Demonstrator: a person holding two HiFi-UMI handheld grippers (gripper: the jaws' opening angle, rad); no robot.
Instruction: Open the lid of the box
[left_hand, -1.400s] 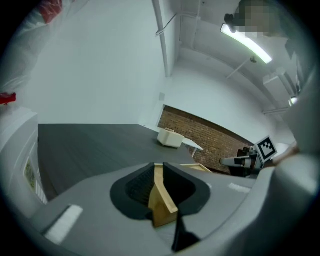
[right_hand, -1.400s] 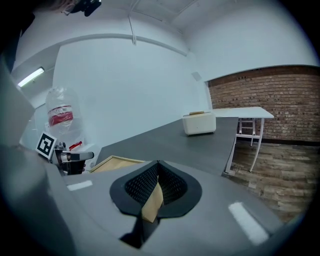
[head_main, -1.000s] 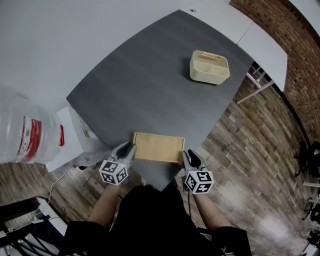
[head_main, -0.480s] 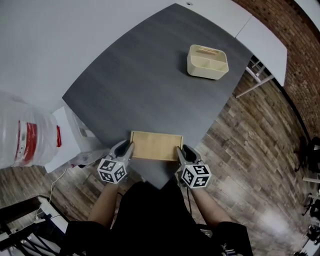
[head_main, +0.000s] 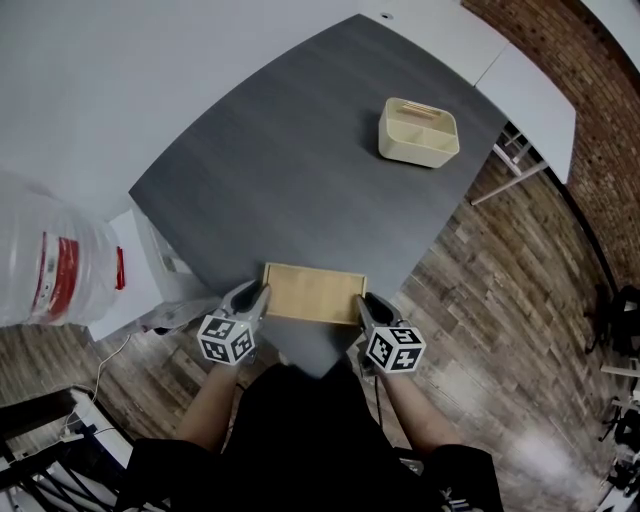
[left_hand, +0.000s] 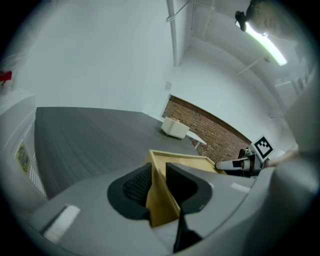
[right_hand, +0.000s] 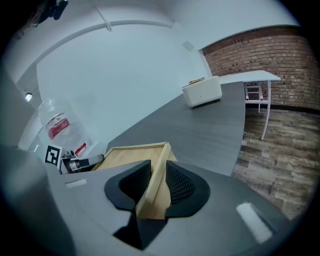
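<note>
The wooden box (head_main: 315, 293) lies flat, lid closed, at the near corner of the dark grey table (head_main: 300, 170), directly in front of the person.

The left gripper (left_hand: 159, 175) is clamped on the raised rim at the box's left end, both pads against the wood. The right gripper (right_hand: 159, 176) straddles the rim at the right end. Its jaws have just been closing and both pads now meet the rim.

A cream divided caddy (head_main: 418, 131) stands well apart at the table's far side.
</note>
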